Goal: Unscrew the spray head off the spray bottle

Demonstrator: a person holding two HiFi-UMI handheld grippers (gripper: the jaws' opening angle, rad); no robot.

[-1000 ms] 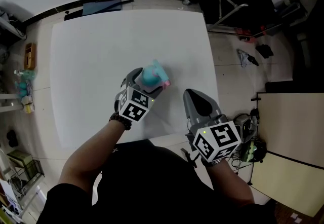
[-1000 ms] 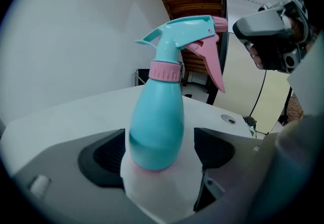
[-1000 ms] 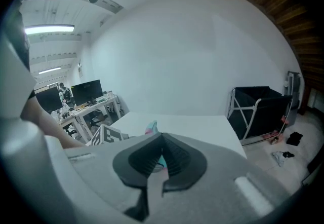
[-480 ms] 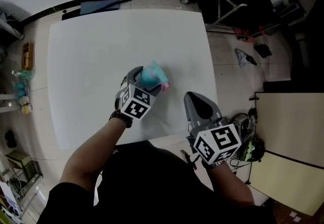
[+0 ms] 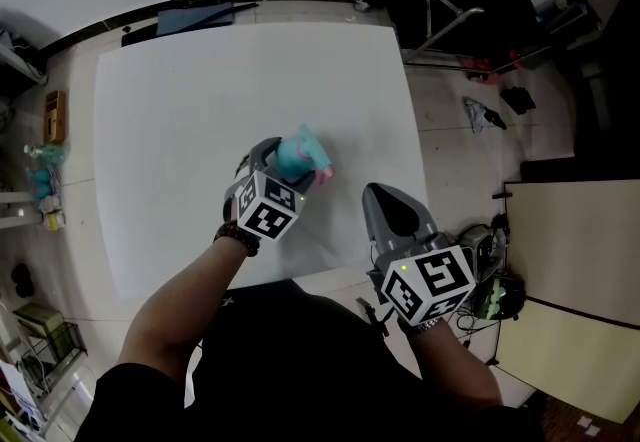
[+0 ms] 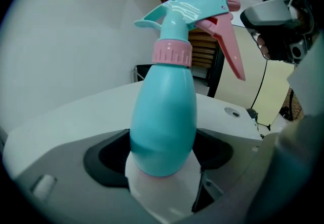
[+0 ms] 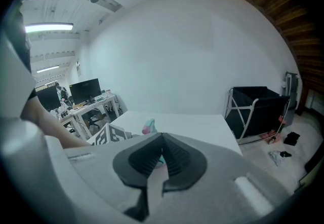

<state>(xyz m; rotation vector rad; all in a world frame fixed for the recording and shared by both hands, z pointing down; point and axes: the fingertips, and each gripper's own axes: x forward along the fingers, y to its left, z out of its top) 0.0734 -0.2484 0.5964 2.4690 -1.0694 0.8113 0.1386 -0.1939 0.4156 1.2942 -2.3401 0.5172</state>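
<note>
1. Here, the spray bottle [image 6: 164,116] stands upright on the white table [image 5: 200,80], toward the table's near right part. Its spray head [image 6: 187,12] is still seated on the pink collar [image 6: 172,52].
2. The left gripper [image 6: 163,151] has its jaws set wide. They have just been closing, with the bottle's lower body between them. The dark pads appear to meet its flanks on both sides, so I read this as a hold on the body.
3. The right gripper [image 7: 161,164] has its jaws pressed together on nothing. It hangs by the table's right edge, apart from the bottle.
4. Handling, as I judge it: the body looks like thin moulded plastic, light, smooth and rounded. It is likely to turn inside the pads under torque and to dent if I clamp hard. I cannot tell whether there is liquid inside.
5. Where to take hold, as I judge it: I keep the left gripper low on the widest part of the body. I bring the right gripper to the ribbed collar, whose ridges offer purchase. I avoid the pink trigger [image 6: 228,40], which is hinged and would give way.
</note>
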